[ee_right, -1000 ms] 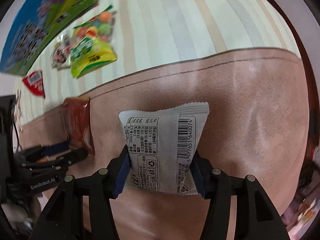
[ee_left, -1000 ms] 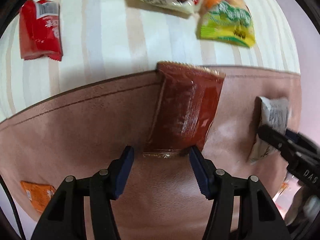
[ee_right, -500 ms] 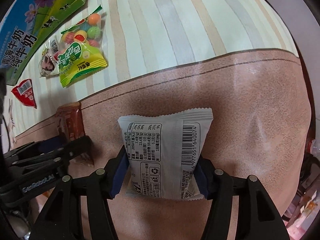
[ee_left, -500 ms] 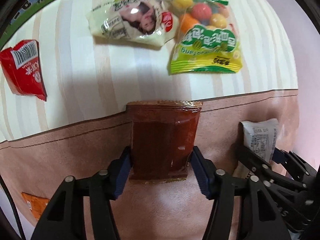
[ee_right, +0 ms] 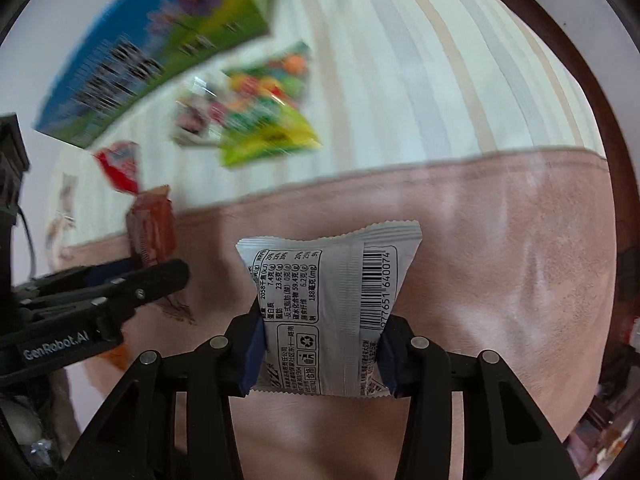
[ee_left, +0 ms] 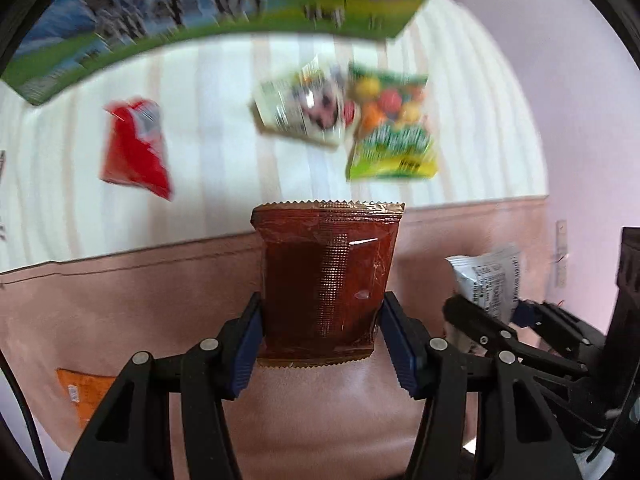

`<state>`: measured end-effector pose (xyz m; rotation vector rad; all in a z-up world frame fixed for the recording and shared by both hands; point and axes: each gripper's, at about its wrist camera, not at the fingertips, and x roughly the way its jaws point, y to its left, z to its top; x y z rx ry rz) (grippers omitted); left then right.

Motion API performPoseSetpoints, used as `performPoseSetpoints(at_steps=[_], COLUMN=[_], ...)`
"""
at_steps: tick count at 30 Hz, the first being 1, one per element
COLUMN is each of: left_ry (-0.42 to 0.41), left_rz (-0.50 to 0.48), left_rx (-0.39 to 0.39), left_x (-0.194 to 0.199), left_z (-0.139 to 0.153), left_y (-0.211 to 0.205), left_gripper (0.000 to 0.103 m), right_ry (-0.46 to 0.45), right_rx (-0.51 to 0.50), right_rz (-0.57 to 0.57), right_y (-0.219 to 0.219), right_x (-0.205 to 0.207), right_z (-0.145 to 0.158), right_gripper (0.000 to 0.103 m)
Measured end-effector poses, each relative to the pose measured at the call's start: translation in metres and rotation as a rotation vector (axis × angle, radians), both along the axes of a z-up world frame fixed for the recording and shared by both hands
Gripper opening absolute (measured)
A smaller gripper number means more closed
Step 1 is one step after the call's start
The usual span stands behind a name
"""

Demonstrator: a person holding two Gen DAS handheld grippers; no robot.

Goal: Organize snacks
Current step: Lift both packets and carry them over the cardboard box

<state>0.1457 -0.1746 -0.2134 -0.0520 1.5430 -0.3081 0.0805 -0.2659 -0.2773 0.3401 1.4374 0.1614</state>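
Note:
My left gripper (ee_left: 320,344) is shut on a brown snack packet (ee_left: 326,280) and holds it above the pink mat (ee_left: 120,300). My right gripper (ee_right: 320,350) is shut on a silver snack packet (ee_right: 328,300) with a barcode, also off the mat (ee_right: 500,260). In the left wrist view the right gripper (ee_left: 492,320) and silver packet (ee_left: 490,280) show at the right. In the right wrist view the left gripper (ee_right: 132,280) and brown packet (ee_right: 150,228) show at the left.
On the striped cloth (ee_left: 220,140) beyond lie a red packet (ee_left: 134,148), a white packet (ee_left: 304,108) and a green candy bag (ee_left: 392,136). A blue-green carton (ee_left: 200,12) lies at the far edge. An orange packet (ee_left: 80,392) lies on the mat, lower left.
My left gripper closed on the brown packet and lifted it. Both grippers rose and tilted up; the carton has come into view.

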Motion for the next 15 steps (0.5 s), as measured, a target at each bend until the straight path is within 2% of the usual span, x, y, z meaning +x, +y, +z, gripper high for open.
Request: performPoseSetpoints(at_steps=[4,10,12,15], left_ry=[-0.082,-0.207,-0.258,-0.297], left_rz=[0.043,0.144,0.169,0.195], left_rx=[-0.060,-0.136,-0.117,-0.067], left_x=[0.020,0.054,0.073,0.104], left_z=[0.054,0.139,0.157,0.168], left_y=[0.027,0.087,0.100,0.120], left_gripper=[0.054,0.054,0.054,0.054], right_ry=[-0.096,-0.293,-0.349,-0.406], right_rx=[0.077,0.129,0.106,0.065], right_rz=[0.020,0.075,0.089,0.098], right_y=[0.015,0.035,0.046,0.054], right_x=[0.021,0.091,0.117,0.153], right_z=[0.053,0.144,0.169,0.189], right_gripper=[0.049,0.049,0.049,0.049])
